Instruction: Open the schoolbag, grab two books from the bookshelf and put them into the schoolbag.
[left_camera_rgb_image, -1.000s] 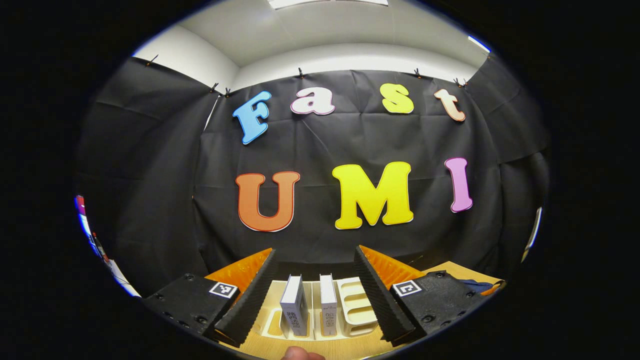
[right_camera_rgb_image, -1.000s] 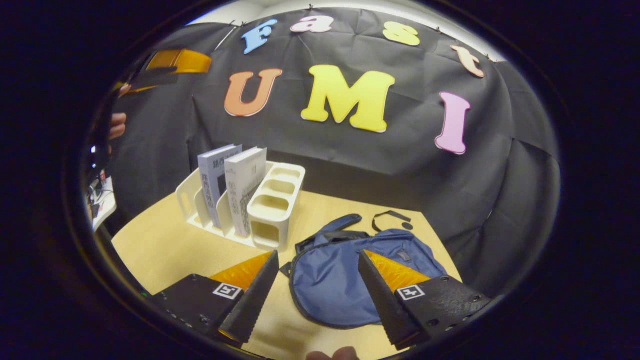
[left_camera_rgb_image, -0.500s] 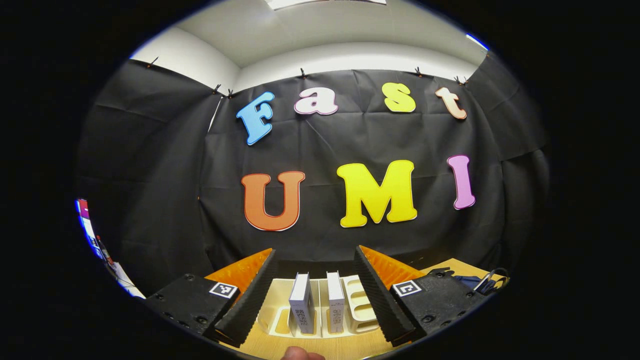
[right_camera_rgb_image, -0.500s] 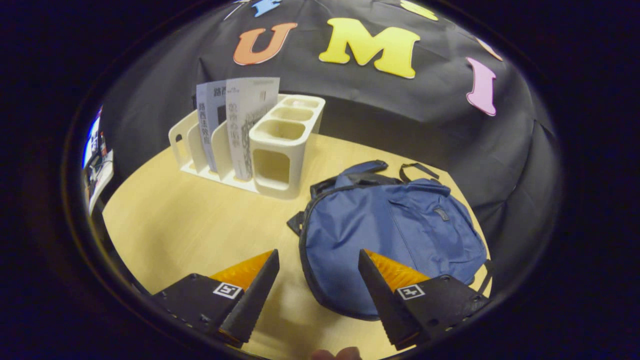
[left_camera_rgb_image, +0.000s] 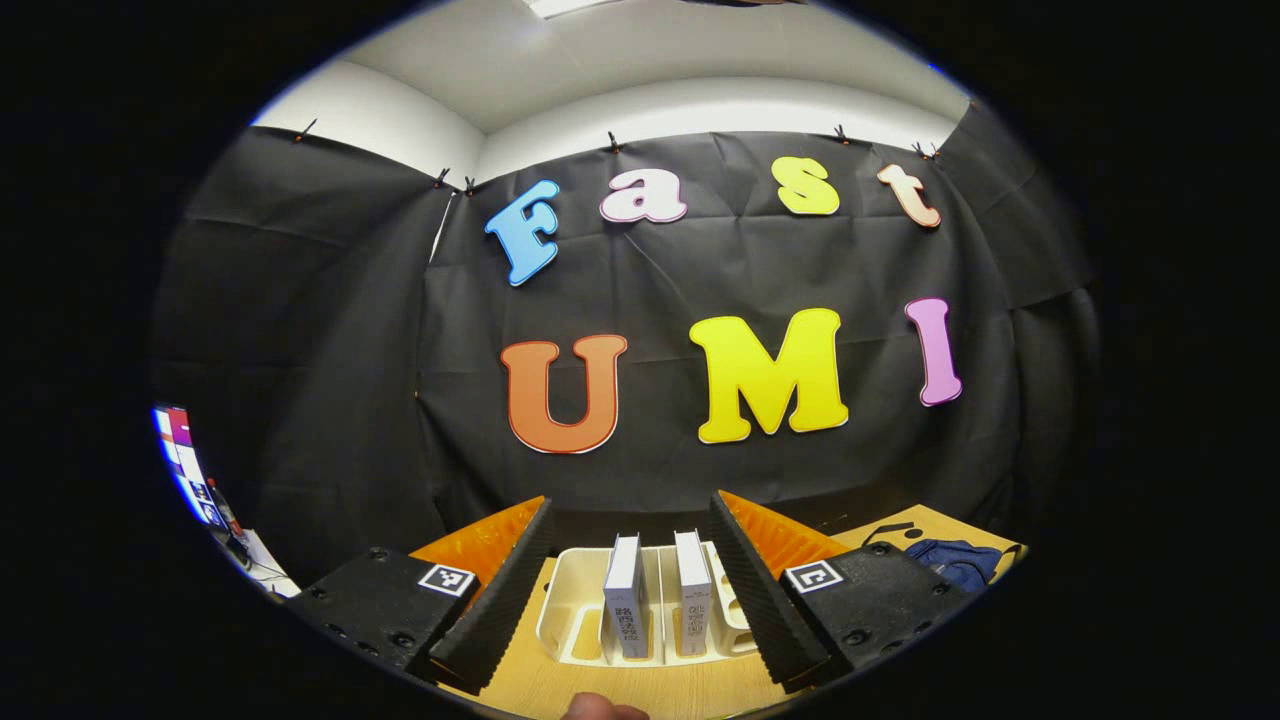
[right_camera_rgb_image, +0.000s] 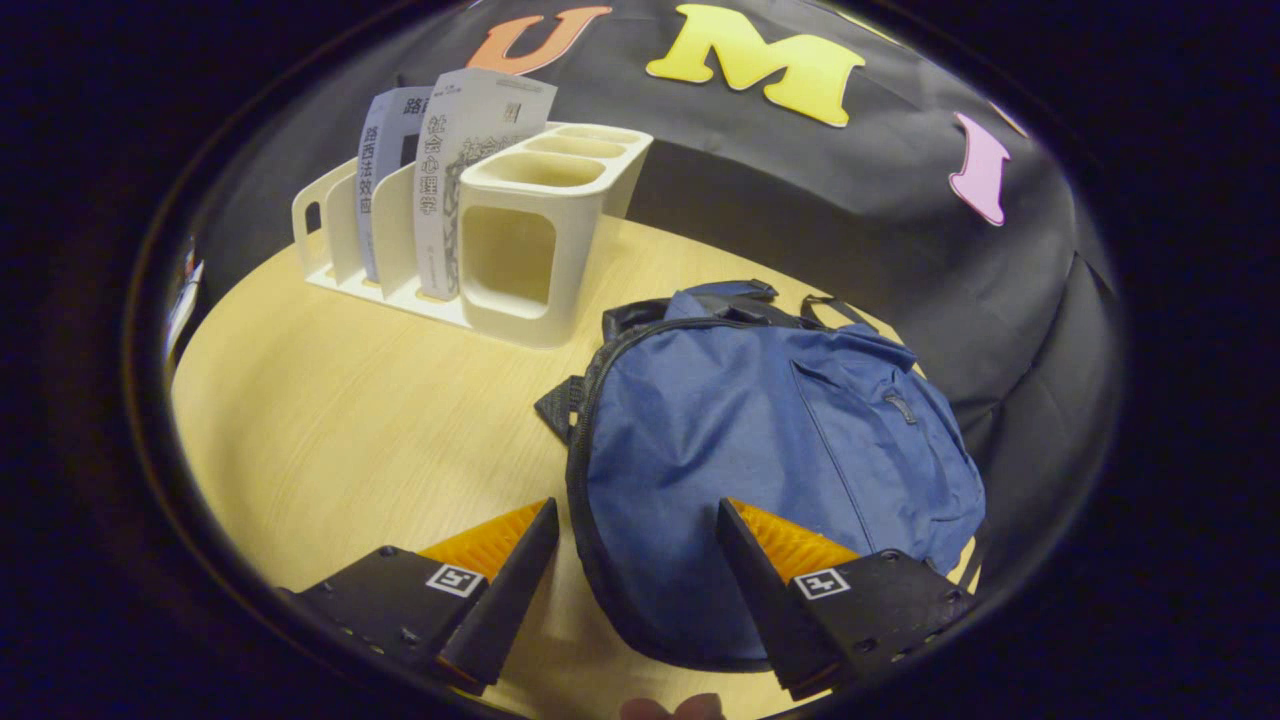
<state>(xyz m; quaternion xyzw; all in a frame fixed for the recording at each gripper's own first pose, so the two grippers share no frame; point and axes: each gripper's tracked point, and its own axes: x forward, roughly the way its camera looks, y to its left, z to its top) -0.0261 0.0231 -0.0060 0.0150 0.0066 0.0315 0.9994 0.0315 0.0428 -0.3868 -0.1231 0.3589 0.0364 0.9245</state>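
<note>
A blue schoolbag (right_camera_rgb_image: 770, 450) lies flat on the wooden table (right_camera_rgb_image: 350, 430), zipped along its edge. My right gripper (right_camera_rgb_image: 635, 590) hovers open just above the bag's near edge, holding nothing. A cream bookshelf (right_camera_rgb_image: 510, 250) stands behind the bag to the left, with two white books (right_camera_rgb_image: 440, 180) upright in its slots. In the left gripper view the bookshelf (left_camera_rgb_image: 575, 610) and the two books (left_camera_rgb_image: 660, 605) sit straight ahead between the fingers. My left gripper (left_camera_rgb_image: 630, 590) is open, high above the table and apart from the books. A corner of the schoolbag (left_camera_rgb_image: 950, 560) peeks at the right.
The black cloth wall (left_camera_rgb_image: 700, 420) rises right behind the table's far edge. Bare table surface stretches left of the bag and in front of the shelf. A screen (left_camera_rgb_image: 185, 465) glows at the far left beyond the table.
My right gripper has dropped and moved forward over the schoolbag, which now looks larger. My left gripper has drifted slightly, the bookshelf shifting right between its fingers. Both stay open.
</note>
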